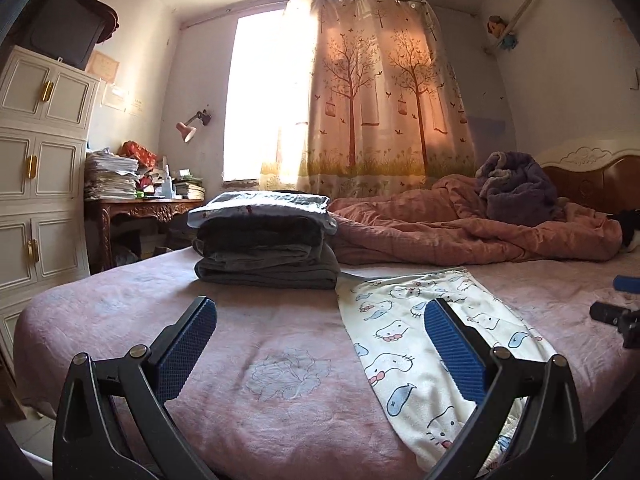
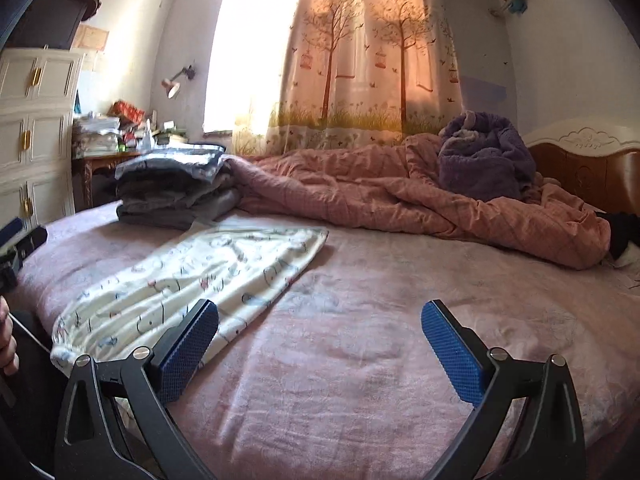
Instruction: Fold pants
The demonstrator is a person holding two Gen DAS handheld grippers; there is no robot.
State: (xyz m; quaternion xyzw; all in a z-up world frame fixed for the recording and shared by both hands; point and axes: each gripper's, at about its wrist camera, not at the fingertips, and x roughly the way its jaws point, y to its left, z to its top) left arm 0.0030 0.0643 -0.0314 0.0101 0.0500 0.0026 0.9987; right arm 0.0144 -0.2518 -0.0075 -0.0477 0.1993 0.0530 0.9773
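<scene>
Both jaws wide apart | left hand-held gripper (image 1: pixel 320 340) empty | right hand-held gripper (image 2: pixel 320 344) empty | over pants (image 1: pixel 404 320)

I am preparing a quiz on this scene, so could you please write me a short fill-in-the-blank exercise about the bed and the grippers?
1. The cartoon-cat pants lie flat on the ____ sheet.
2. Beyond the pants stands a ____ of folded clothes.
3. The left gripper and right gripper both have their jaws ____, with nothing held.
4. The purple blanket rests on the crumpled ____.

Missing words: pink; stack; open; quilt
</scene>
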